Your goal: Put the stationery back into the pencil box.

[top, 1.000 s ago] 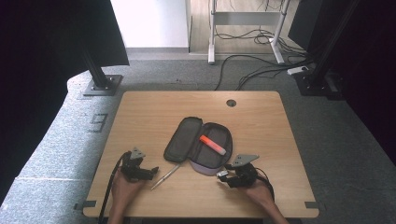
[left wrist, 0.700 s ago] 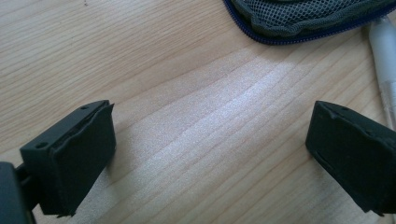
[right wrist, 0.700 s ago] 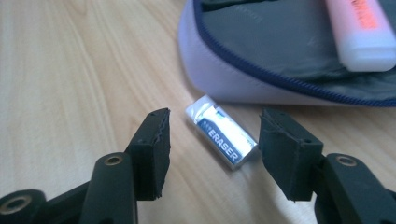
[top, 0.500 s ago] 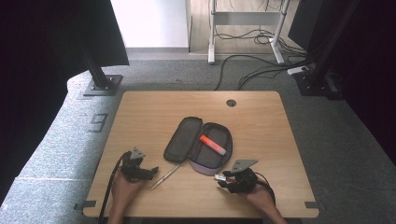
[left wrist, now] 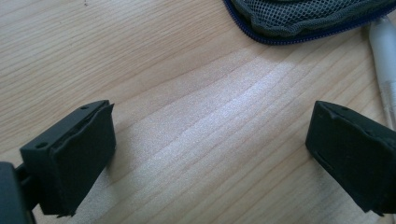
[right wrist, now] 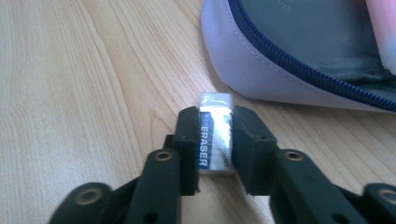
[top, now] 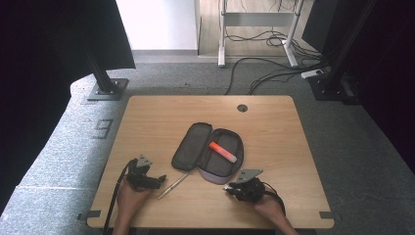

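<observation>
Eraser (right wrist: 215, 135) first: it sits clamped between the jaws of the right gripper (right wrist: 215, 140), low in the middle of the right gripper view, its printed sleeve facing the camera and its white end poking out past the pads. Those jaws have just been closing, and they now press on both sides of the eraser. It looks to rest on the table (top: 147, 127), or barely above it; I cannot tell which. In the high view the right gripper (top: 234, 188) lies at the lower right of the frame, just beside the near edge of the open pencil case (top: 208, 152).

Inside the case, toward the centre of the high view, lies an orange marker (top: 222, 152), so one item seems already packed. A pen (top: 173, 185) lies on the wood at the lower centre, just outside the case's near left corner. The left gripper (top: 159, 179) rests beside it at the lower left with its jaws spread wide and nothing between them; in the left gripper view the pen (left wrist: 385, 56) runs down the right edge, outside the jaws.

By my reading, the grasp is done; lifting the eraser into the case remains, then the pen, and perhaps zipping up.
</observation>
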`<action>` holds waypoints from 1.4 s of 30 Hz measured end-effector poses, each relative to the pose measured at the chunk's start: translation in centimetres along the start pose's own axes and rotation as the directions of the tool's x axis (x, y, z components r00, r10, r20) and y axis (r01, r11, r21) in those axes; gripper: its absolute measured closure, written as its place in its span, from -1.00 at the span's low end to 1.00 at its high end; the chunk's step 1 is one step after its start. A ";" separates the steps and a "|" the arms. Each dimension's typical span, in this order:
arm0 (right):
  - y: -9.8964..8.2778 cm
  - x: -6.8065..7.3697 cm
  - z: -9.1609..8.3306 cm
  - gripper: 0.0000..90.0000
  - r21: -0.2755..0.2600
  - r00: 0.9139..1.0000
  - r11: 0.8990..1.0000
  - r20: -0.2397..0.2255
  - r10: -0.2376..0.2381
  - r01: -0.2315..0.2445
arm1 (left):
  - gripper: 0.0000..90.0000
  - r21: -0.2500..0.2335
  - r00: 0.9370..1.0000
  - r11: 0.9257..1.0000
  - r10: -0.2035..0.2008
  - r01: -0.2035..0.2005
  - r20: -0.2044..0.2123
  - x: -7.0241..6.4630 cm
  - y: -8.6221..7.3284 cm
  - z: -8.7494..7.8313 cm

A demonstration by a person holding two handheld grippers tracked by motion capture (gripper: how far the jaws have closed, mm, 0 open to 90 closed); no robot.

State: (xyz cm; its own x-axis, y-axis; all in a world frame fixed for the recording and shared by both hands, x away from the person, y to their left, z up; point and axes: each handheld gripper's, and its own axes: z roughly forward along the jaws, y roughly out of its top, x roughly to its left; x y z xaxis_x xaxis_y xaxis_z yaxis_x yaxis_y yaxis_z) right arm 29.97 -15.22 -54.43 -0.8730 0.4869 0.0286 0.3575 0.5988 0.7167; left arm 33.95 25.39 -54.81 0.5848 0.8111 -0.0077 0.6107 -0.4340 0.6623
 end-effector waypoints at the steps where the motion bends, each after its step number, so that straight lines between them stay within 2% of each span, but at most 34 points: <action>1: 0.0 0.0 0.0 0.59 0.001 1.000 1.000 0.001 0.004 -0.004 | -0.97 0.000 1.000 1.000 0.000 0.000 0.000 0.0 0.0 0.0; 11: 0.2 0.2 -0.3 0.60 0.010 1.000 1.000 -0.001 0.010 -0.010 | -0.97 0.000 1.000 1.000 0.000 0.000 -0.001 0.0 0.0 0.0; 26: 1.9 0.7 -2.1 0.59 -0.007 1.000 1.000 -0.024 -0.004 0.004 | -0.97 0.000 1.000 1.000 0.000 0.000 0.000 0.0 0.0 0.0; 33: 2.8 0.3 -2.9 0.60 -0.024 1.000 1.000 -0.026 -0.003 0.002 | -0.97 0.000 1.000 1.000 0.000 0.000 0.000 0.0 0.0 0.0; 42: 4.2 -0.9 -3.6 0.59 -0.040 1.000 0.999 -0.005 0.005 -0.005 | -0.97 0.000 1.000 1.000 0.000 0.000 0.000 0.0 0.0 0.0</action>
State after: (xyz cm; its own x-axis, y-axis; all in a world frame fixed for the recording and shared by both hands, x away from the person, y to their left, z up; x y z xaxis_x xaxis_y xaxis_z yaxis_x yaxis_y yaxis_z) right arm 31.10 -15.43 -48.95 -0.8726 0.4871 0.0356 0.3486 0.5702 0.7439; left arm 33.95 25.39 -54.81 0.5849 0.8111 -0.0075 0.6107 -0.4342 0.6623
